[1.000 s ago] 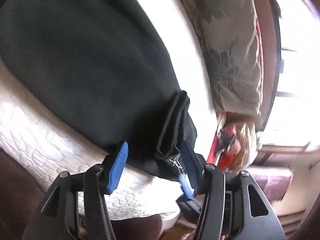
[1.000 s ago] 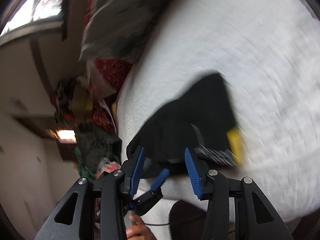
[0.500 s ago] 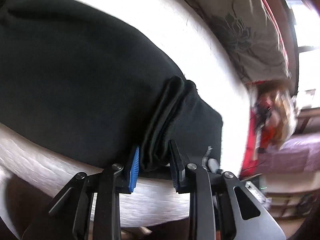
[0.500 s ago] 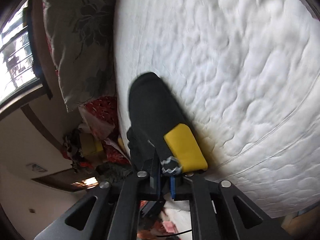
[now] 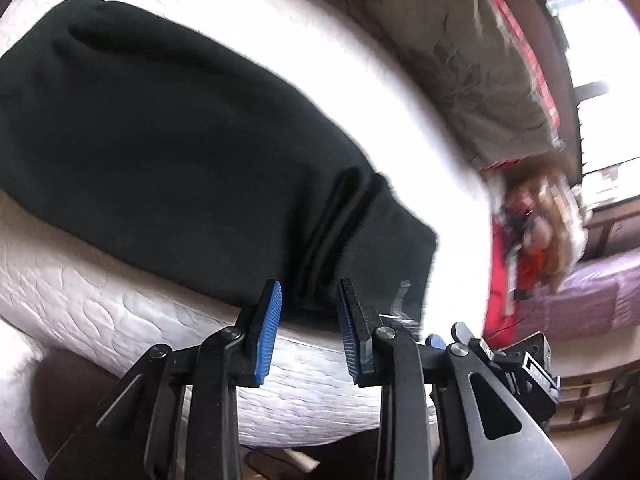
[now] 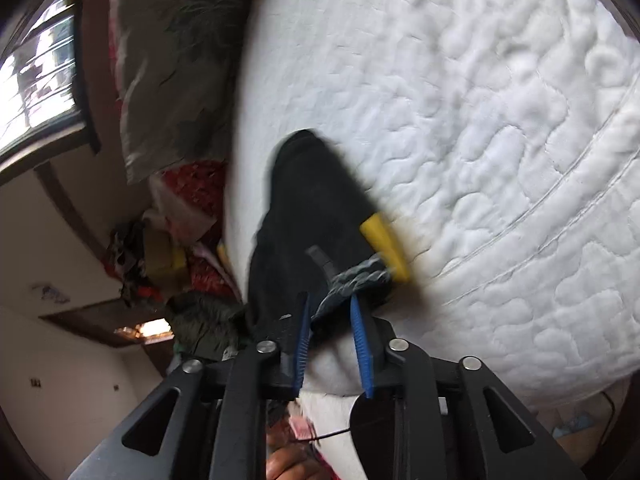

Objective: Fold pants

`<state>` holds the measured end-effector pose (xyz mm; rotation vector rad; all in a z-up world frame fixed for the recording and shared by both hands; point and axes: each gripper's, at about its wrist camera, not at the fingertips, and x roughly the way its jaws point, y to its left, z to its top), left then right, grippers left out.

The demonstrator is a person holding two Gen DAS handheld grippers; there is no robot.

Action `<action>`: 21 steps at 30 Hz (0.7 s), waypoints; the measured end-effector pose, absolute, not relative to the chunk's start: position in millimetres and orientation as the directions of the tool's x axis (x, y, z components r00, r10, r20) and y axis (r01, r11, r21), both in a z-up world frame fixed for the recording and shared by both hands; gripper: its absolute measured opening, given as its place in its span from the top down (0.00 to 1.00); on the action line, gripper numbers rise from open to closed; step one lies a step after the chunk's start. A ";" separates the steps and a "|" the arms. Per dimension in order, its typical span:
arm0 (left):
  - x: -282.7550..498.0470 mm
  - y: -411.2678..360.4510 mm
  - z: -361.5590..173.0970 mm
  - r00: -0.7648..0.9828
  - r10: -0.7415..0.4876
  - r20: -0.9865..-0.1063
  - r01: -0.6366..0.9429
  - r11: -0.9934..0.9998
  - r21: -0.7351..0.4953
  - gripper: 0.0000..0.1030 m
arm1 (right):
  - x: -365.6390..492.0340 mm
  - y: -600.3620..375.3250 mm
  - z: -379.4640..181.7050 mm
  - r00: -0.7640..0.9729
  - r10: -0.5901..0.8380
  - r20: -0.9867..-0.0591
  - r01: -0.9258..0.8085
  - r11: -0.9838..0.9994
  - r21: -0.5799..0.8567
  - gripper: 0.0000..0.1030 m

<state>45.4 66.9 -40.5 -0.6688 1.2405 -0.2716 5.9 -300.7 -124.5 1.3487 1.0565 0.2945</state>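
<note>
Black pants [image 5: 168, 148] lie flat on a white quilted mattress [image 5: 100, 312]. In the left wrist view my left gripper [image 5: 308, 300] stands open at the mattress edge, its blue pads either side of a bunched ridge of black cloth [image 5: 340, 220], with gaps showing on both sides. In the right wrist view my right gripper [image 6: 330, 308] is partly open around the pants' end [image 6: 308, 208], which carries a yellow patch [image 6: 384, 244] and a grey band. The cloth lies between the pads, apart from them.
A grey floral pillow [image 5: 460, 48] lies along the far side of the mattress, also in the right wrist view [image 6: 172, 60]. Red and mixed clutter [image 6: 172, 240] sits beyond the mattress corner. A window [image 6: 36, 76] is behind.
Both grippers have opened: the left was nearly closed on the bunched cloth, the right was shut on the pants' end. Both now stand a little back at the mattress edge.
</note>
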 end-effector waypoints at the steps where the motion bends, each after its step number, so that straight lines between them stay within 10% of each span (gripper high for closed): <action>1: 45.3 66.1 -36.3 0.328 -0.540 -0.775 -0.150 0.780 -0.607 0.75 | 10.2 -300.1 -116.8 0.548 0.709 -0.444 0.350 0.288 0.891 0.77; 10: 74.6 14.3 -57.0 0.282 -0.388 -0.878 -0.113 0.895 -0.432 0.66 | 56.2 -275.9 -115.0 0.544 0.592 -0.595 0.295 0.529 0.796 0.76; 21: 67.5 44.0 -55.4 0.298 -0.458 -0.837 -0.179 0.835 -0.521 0.66 | 64.4 -264.4 -127.1 0.493 0.616 -0.615 0.311 0.535 0.786 0.77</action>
